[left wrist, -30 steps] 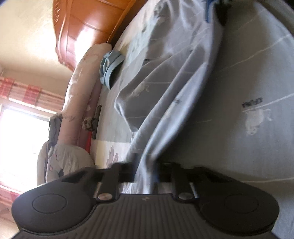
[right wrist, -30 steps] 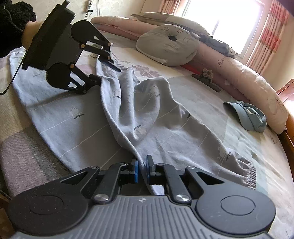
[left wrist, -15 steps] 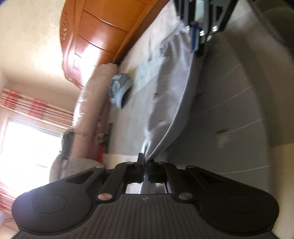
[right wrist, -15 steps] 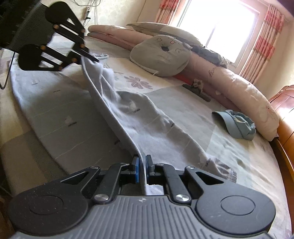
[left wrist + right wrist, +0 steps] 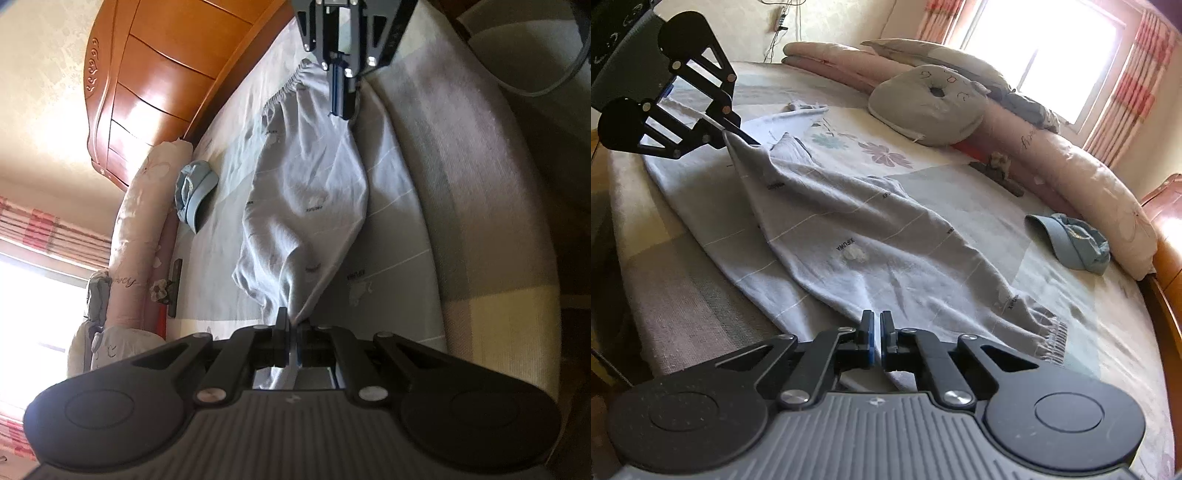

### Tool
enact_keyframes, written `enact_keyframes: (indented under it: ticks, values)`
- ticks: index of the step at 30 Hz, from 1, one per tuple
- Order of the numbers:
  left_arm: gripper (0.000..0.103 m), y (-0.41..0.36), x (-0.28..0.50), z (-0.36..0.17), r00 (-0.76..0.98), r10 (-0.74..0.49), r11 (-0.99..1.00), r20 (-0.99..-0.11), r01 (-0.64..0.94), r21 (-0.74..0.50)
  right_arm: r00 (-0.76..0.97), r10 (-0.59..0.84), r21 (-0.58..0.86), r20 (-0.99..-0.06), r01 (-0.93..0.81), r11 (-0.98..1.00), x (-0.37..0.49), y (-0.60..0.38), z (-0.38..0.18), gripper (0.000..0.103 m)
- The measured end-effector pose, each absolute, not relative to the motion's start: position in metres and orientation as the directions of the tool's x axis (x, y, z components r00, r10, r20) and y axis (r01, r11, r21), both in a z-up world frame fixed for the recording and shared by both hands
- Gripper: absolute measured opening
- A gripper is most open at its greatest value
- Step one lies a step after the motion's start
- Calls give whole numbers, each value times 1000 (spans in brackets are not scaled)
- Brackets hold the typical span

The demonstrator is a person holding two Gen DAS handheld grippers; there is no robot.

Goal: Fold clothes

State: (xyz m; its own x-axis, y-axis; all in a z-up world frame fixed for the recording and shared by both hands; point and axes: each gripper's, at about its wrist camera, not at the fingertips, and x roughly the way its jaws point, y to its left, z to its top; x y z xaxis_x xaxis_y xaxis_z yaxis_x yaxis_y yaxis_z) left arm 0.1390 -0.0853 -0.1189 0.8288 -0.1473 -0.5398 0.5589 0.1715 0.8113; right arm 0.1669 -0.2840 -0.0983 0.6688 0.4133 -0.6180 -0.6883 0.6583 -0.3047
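Across the bed [image 5: 701,302] the grey trousers [image 5: 849,236] lie lengthwise between the two tongs, the left tongs [image 5: 291,325] pinching one end's edge, the right tongs [image 5: 876,325] nipping the other near the cuff, fabric stretched between them.

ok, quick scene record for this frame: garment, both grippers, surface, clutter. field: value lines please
garment: light grey trousers, partly folded lengthwise, printed with small logos, gathered cuff toward the headboard end
left gripper: shut on trousers, pinching a fabric edge
right gripper: shut on trousers, at the opposite end of the same edge
fabric between grippers: lifted off the lower layer, sagging slightly
surface: bed with patchwork cover
clutter: blue cap, grey cushion, long pink bolster, all apart from the trousers
background: wooden headboard, bright window
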Motion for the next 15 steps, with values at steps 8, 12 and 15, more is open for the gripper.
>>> enact_keyframes:
  ticks: [8,12,15]
  values:
    - [2,-80,138,-108,842,-151,227,-517,539,811,714,319,-483,-624,-673,560,168,-257,-117,34]
    - [2,-78,139,-101,836,-151,252,-528,549,797,715,327,-495,-618,-677,544,169,-259,-109,2]
    - [2,-77,132,-97,810,-168,237,-562,586,775,716,333,-505,-614,-680,532,170,-260,-104,3]
